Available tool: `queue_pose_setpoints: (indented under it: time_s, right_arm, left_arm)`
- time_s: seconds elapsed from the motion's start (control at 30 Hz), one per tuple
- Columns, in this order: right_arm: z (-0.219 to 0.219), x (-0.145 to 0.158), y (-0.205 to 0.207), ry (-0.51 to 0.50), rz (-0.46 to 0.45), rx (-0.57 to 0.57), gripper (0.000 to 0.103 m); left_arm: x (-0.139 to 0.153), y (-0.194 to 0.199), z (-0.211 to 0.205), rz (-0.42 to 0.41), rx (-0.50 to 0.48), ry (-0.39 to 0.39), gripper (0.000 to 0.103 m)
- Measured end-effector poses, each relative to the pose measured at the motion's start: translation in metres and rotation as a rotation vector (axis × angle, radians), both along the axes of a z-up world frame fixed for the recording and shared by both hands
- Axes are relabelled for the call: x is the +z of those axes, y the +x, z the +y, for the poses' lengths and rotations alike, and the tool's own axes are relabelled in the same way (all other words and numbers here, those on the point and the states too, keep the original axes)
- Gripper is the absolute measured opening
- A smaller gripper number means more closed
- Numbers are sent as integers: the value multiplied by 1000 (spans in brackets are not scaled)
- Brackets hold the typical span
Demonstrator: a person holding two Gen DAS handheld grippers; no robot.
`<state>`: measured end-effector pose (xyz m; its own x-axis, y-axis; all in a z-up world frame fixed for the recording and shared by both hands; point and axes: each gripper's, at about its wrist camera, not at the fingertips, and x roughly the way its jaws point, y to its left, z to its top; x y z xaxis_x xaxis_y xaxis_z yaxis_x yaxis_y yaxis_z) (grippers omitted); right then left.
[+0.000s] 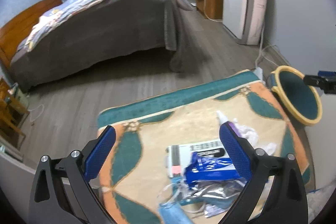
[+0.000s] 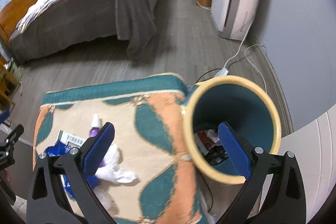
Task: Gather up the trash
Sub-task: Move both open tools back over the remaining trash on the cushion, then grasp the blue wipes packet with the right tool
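Left wrist view shows the left gripper (image 1: 168,152) with fingers spread wide and empty, directly above the trash pile (image 1: 201,173) on the rug (image 1: 134,146); the bin (image 1: 298,96) stands to its right, nearer the right gripper (image 2: 167,146), also spread

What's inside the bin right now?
The bin already holds some trash at the bottom: white scraps and dark and reddish wrappers. The right gripper's finger covers part of the pile, so the rest is hidden.
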<state>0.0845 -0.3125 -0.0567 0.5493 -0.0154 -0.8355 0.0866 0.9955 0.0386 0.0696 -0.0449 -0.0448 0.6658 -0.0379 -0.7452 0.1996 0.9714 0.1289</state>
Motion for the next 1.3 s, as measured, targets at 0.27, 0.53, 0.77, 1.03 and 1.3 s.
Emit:
queue_pose_setpoints:
  time_s: [0.27, 0.53, 0.77, 1.03, 1.3]
  right_arm:
    - [60, -22, -7, -63, 42, 73, 97]
    - [79, -42, -15, 44, 110, 123, 97]
    - [114, -51, -21, 71, 140, 266, 97]
    - [159, -81, -27, -31, 216, 432, 97]
    - [173, -101, -20, -17, 234, 496, 83]
  left_arm:
    - [-6, 4, 23, 29, 33, -66, 98]
    - [-16, 7, 34, 73, 43, -59, 98]
    - [-13, 8, 43, 70, 55, -21, 98]
    - [-10, 9, 51, 86, 71, -69, 98]
    - [-9, 9, 59, 86, 92, -105, 98]
